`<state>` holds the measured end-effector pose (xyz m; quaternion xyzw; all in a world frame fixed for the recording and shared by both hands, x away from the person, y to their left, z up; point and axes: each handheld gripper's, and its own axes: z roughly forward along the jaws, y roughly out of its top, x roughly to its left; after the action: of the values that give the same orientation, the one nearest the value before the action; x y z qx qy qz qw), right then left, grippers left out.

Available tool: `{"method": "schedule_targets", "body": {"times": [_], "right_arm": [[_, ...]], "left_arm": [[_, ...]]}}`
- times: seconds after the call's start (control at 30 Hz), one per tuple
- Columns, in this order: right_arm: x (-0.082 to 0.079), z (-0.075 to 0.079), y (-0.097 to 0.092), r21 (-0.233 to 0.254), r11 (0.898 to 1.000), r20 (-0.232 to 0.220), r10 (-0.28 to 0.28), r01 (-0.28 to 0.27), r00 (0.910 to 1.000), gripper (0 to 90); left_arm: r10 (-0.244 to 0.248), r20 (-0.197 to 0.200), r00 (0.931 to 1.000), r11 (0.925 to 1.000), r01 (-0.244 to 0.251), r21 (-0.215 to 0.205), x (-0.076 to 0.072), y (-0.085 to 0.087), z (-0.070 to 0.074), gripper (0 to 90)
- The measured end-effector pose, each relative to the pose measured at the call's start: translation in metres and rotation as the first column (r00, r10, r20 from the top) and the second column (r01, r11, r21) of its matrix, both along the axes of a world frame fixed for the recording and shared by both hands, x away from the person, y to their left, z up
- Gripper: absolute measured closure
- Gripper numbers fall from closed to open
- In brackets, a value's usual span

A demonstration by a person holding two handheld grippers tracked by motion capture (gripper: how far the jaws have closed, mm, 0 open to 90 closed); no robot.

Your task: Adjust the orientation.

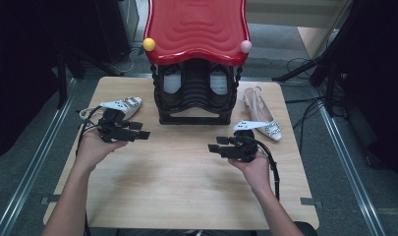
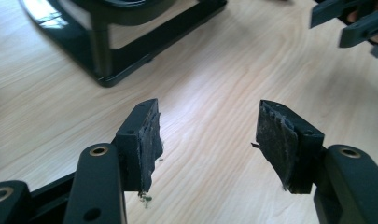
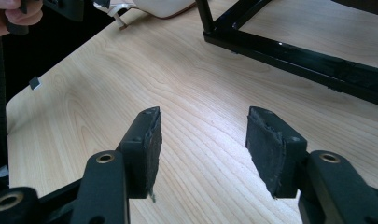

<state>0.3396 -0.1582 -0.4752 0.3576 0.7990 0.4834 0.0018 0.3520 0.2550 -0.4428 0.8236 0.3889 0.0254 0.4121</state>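
Claws empty, each with a shoe just behind it

Left claw has its jaws apart on nothing, pointing to 3 o'clock over the tabletop; left shoe lies at its 11 o'clock, just beside the hand, long axis running 2 to 8 o'clock, which end is the toe I cannot tell; right claw likewise stands apart and empty, aimed at 9 o'clock; right shoe sits at its 2 o'clock, toe toward 5, heel toward 11; rack stands between the shoes; each hand is nearer its own shoe.
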Motion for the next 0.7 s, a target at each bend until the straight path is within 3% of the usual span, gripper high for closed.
{"method": "schedule_targets", "body": {"times": [0.37, 0.7], "right_arm": [[0.001, -0.002, -0.003, -0.013, 1.0, -0.008, -0.015, 0.014, 0.9999, 46.3], [-0.006, -0.006, -0.009, -0.034, 0.999, -0.011, -0.041, 0.04, 0.9991, 46.3]], "left_arm": [[0.077, 0.019, 0.9969, 0.9954, -0.078, 0.056, 0.012, 0.037, -0.004, 41.4], [0.148, 0.014, 0.9889, 0.988, -0.148, 0.044, 0.028, 0.069, -0.004, 42.9]]}}
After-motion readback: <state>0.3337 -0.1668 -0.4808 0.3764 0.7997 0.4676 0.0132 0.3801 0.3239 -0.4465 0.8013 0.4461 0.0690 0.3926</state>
